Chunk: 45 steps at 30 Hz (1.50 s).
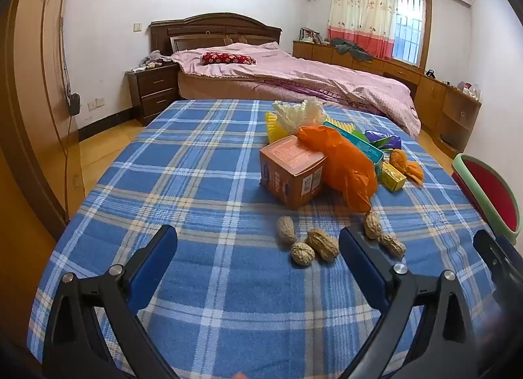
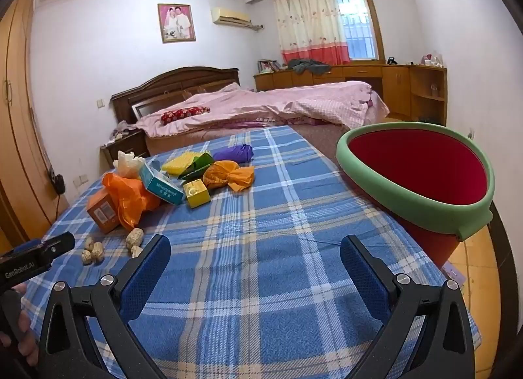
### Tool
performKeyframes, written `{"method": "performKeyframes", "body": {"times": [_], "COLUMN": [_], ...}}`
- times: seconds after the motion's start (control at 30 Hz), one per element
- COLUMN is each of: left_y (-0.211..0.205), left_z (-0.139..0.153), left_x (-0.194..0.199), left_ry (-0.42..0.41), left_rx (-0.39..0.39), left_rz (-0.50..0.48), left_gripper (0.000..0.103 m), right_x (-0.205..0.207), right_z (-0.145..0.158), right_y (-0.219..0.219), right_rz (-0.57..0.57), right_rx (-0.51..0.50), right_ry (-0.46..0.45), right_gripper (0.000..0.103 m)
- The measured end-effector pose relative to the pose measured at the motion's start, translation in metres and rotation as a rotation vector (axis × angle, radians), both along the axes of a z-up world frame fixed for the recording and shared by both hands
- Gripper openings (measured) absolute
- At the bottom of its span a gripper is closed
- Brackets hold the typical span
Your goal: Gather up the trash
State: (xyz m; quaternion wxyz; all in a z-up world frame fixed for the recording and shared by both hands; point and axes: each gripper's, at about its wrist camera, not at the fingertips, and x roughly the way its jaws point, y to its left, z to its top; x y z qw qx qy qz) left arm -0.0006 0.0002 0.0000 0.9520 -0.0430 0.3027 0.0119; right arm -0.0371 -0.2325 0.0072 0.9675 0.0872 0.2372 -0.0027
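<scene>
Trash sits ahead of you on the blue plaid tabletop (image 1: 209, 297). Nearest, your left tool (image 1: 257, 241) hovers with its jaws spread wide and nothing between them, its right finger just beside the peanut shells (image 1: 322, 243). Your right tool (image 2: 255, 250) is likewise gaping and empty over bare plaid, with open cloth between it and the pile. To your right, the red bin with a green rim (image 2: 421, 179) stands at the tabletop's right edge, mouth tilted toward you. Past the shells, the orange box (image 1: 292, 174) touches a crumpled orange bag (image 1: 346, 166). Behind these lie a teal box (image 2: 161, 184), a small yellow box (image 2: 196, 194), another orange wrapper (image 2: 227, 176), white tissue (image 1: 299, 112) and a purple bag (image 2: 233, 153). Beyond the far edge lies the pink bed (image 1: 294, 75).
</scene>
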Motion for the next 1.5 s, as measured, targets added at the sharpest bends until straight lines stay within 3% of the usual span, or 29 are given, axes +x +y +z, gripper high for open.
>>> {"method": "performKeyframes", "body": {"times": [1.5], "left_y": [-0.0015], "left_z": [-0.0012], "left_x": [0.0011], "left_ry": [0.022], "left_rx": [0.001], "left_rz": [-0.004], "left_gripper": [0.099], "right_x": [0.0001], "right_z": [-0.0004], "right_y": [0.0014], "right_rz": [0.0], "right_rx": [-0.007], "right_ry": [-0.007], "right_gripper": [0.103]}}
